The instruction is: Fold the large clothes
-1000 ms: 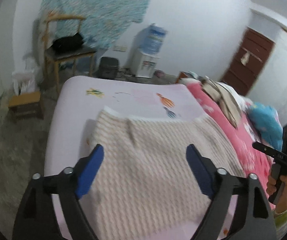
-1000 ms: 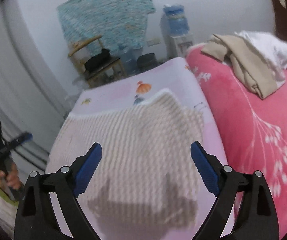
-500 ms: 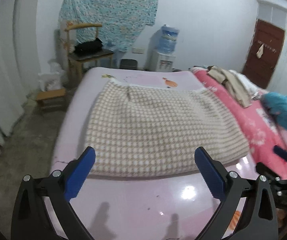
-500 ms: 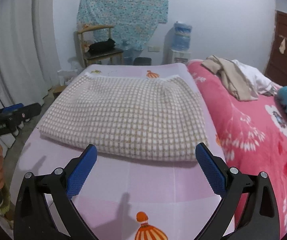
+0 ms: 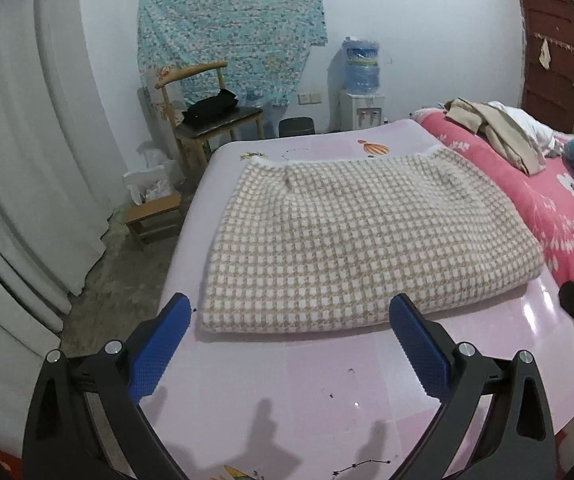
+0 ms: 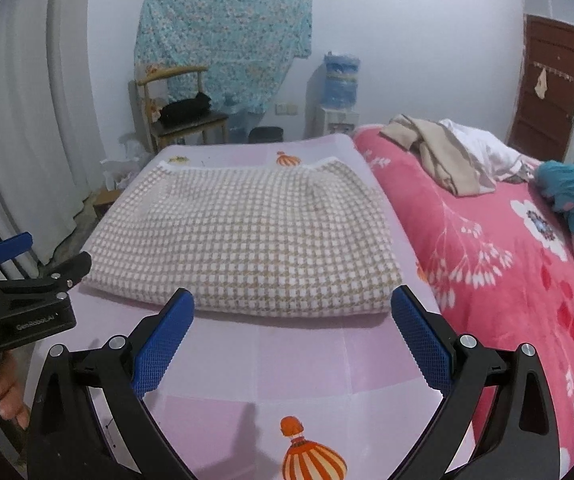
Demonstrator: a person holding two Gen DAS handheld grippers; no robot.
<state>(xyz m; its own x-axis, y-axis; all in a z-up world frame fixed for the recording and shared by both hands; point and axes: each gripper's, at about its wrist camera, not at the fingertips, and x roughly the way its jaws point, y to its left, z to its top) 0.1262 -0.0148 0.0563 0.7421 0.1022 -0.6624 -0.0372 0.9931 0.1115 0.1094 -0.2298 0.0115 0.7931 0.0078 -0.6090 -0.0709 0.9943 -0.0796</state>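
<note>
Checked folded garment [image 5: 363, 236] lies on pink mat [image 5: 287, 380]; both grippers empty, apart.

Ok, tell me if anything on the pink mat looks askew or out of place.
Nothing stands out. The checked garment lies folded flat and fairly square on the pink mat, edges tidy, with no gripper touching it.

Bare pink mat [image 6: 303, 356] near side is free; folded checked garment [image 6: 247, 240] blocks beyond, pink blanket [image 6: 507, 280] to right.

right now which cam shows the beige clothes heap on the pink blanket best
The right wrist view: the beige clothes heap lies closer to its middle, on the pink blanket. The left wrist view pushes the heap toward its right edge.
</note>
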